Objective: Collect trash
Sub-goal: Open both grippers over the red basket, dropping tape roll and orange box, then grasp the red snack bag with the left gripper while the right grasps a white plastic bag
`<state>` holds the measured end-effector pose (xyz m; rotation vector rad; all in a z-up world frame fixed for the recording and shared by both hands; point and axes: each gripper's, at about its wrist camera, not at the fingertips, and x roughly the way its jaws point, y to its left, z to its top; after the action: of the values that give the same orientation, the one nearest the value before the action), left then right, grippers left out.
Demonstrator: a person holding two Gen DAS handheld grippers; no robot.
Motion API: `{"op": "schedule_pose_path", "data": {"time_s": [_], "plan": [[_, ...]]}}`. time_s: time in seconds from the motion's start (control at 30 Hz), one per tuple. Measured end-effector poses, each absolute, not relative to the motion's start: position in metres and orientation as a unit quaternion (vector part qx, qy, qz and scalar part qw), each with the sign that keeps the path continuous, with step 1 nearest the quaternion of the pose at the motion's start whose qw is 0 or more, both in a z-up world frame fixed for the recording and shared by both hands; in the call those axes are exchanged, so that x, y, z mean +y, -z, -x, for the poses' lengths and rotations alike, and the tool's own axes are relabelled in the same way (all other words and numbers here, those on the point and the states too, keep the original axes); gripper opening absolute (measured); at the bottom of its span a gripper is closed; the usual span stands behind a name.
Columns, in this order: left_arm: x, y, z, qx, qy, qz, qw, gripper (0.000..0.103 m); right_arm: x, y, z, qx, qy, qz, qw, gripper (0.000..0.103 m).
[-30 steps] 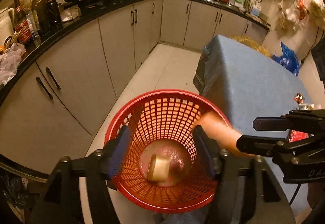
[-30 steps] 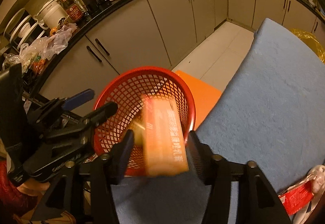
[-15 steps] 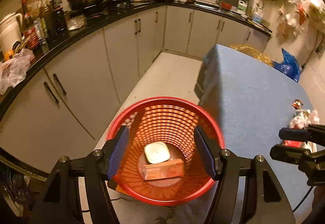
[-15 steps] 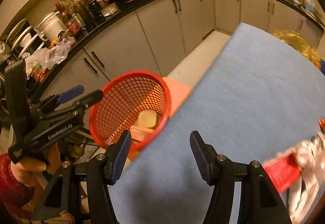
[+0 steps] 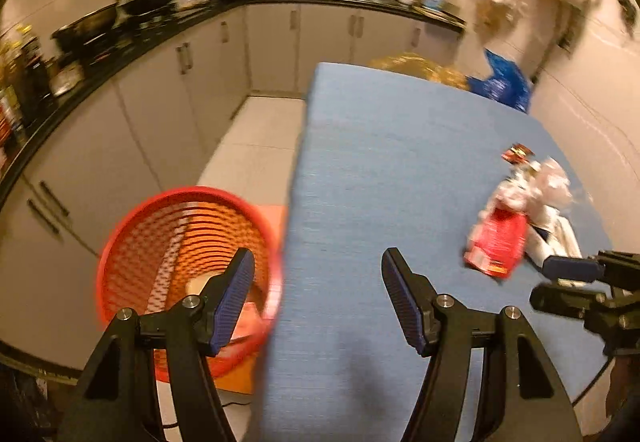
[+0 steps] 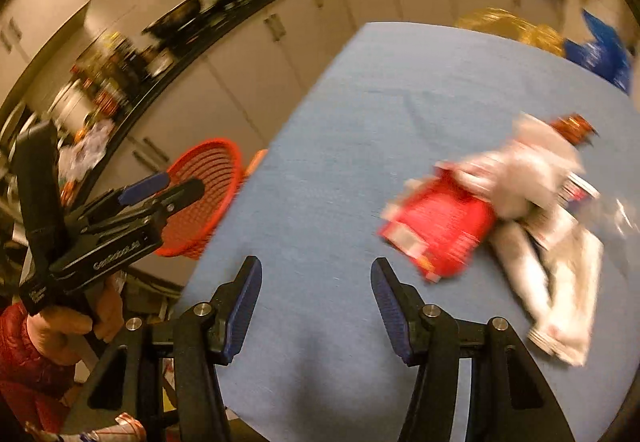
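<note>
Trash: a heap of wrappers lies on the blue-covered counter (image 6: 360, 113), toward its right side; both views are smeared by motion blur.
Red packet (image 6: 440, 230): flat on the cloth at the near-left edge of the heap, touching the white wrappers; also seen in the left wrist view (image 5: 498, 242).
White wrappers (image 6: 532, 177): crumpled, piled partly over the red packet's far end, with pale flat pieces trailing to the near right; finer detail is too blurred to tell.
Small orange-brown wrapper (image 6: 572, 127): at the far end of the heap, touching the white wrappers.
Red basket (image 5: 184, 242): mesh bin standing on the floor just beside the counter's left edge, rim facing up; something pale and something orange lie at its bottom, partly hidden by a finger of the left tool.
Left hand-held gripper (image 5: 318, 298): jaws wide apart and empty, straddling the counter's left edge with one finger over the basket and the other over the cloth.
Right hand-held gripper (image 6: 316, 298): jaws spread and empty, over bare blue cloth, the red packet near and ahead to its right, not touching.
Background: grey kitchen cabinets (image 5: 168, 89) with pans on the dark worktop above them.
</note>
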<state>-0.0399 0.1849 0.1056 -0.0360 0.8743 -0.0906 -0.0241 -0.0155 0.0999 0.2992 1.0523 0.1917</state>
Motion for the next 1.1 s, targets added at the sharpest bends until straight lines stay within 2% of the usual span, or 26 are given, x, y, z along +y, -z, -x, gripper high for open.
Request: {"op": "schedule_pose_path", "data": {"time_s": [0.13, 0.27, 0.53, 0.8, 0.87, 0.9, 0.97, 1.0, 1.1], "plan": [[0.15, -0.105, 0.039, 0.429, 0.079, 0.003, 0.9, 0.069, -0.057, -0.097, 0.045, 0.5, -0.049, -0.166, 0.849, 0.061], [0.116, -0.104, 0.036, 0.439, 0.117, -0.016, 0.891, 0.079, -0.097, -0.096, 0.061, 0.493, 0.013, -0.166, 0.854, 0.061], [0.072, -0.095, 0.034, 0.46, 0.15, -0.032, 0.875, 0.08, -0.179, -0.074, 0.062, 0.51, 0.106, -0.204, 0.829, 0.061], [0.061, -0.093, 0.028, 0.467, 0.152, -0.046, 0.87, 0.082, -0.185, -0.036, 0.035, 0.543, 0.078, -0.197, 0.812, 0.061], [0.058, -0.092, 0.023, 0.469, 0.156, -0.048, 0.868, 0.085, -0.187, -0.029, 0.032, 0.556, 0.074, -0.21, 0.801, 0.048], [0.056, -0.091, 0.02, 0.47, 0.158, -0.051, 0.867, 0.085, -0.189, -0.027, 0.033, 0.56, 0.074, -0.211, 0.798, 0.038], [0.05, -0.088, 0.015, 0.472, 0.166, -0.055, 0.864, 0.085, -0.193, -0.028, 0.037, 0.559, 0.064, -0.209, 0.8, 0.028], [0.047, -0.086, 0.012, 0.473, 0.172, -0.057, 0.862, 0.085, -0.195, -0.029, 0.039, 0.558, 0.061, -0.213, 0.8, 0.021], [0.036, -0.078, -0.001, 0.477, 0.185, -0.063, 0.857, 0.086, -0.201, -0.035, 0.05, 0.554, 0.06, -0.208, 0.804, 0.017]]}}
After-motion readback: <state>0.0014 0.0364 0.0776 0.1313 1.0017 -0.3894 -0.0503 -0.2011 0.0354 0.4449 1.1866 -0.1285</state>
